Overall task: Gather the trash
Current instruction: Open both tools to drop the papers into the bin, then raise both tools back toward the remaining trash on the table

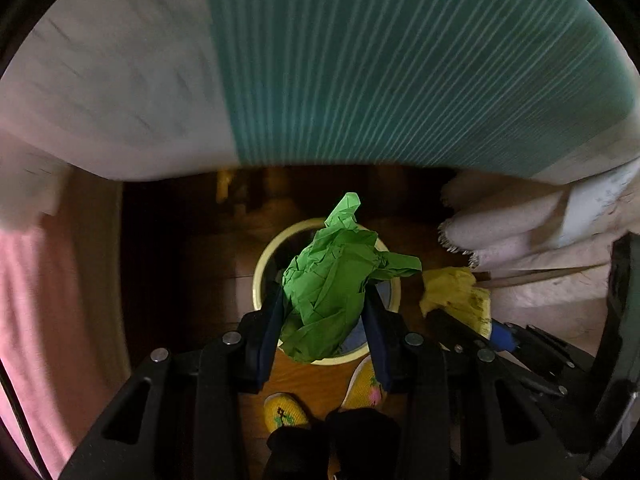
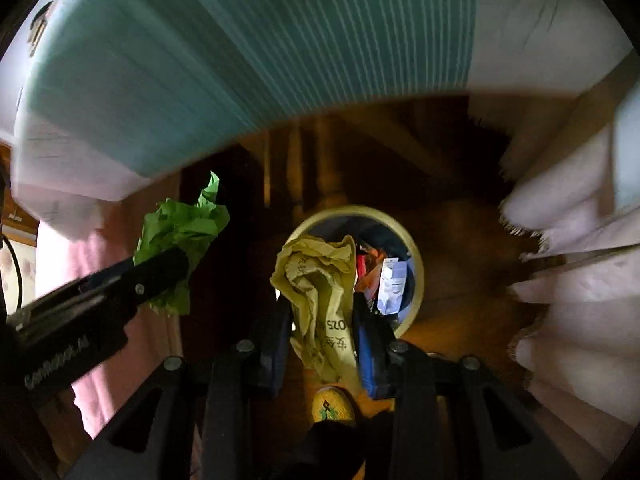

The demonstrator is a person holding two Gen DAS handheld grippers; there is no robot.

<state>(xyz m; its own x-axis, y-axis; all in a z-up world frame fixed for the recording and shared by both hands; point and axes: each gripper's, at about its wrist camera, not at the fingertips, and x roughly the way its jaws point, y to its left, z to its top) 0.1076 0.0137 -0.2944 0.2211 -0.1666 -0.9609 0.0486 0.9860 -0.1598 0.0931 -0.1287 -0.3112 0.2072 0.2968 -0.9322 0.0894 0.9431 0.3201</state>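
My left gripper (image 1: pixel 326 300) is shut on a crumpled green paper (image 1: pixel 336 280) and holds it above a round yellow-rimmed bin (image 1: pixel 260 276) on the wooden floor. It also shows at the left of the right wrist view (image 2: pixel 160 272), with the green paper (image 2: pixel 180 228). My right gripper (image 2: pixel 322 308) is shut on a crumpled yellow paper (image 2: pixel 316 280) with printed text, above the near left rim of the same bin (image 2: pixel 416 264), which holds several pieces of trash (image 2: pixel 390 280). The yellow paper (image 1: pixel 456 292) and right gripper (image 1: pixel 460 326) show at the right of the left wrist view.
A bed with a teal striped cover (image 1: pixel 400 60) and white sheet (image 1: pixel 112 80) fills the top. Pink fabric (image 1: pixel 48 300) hangs at the left. A fringed pale rug or blanket (image 2: pixel 580 260) lies at the right. Feet in yellow slippers (image 1: pixel 286 412) stand just below the bin.
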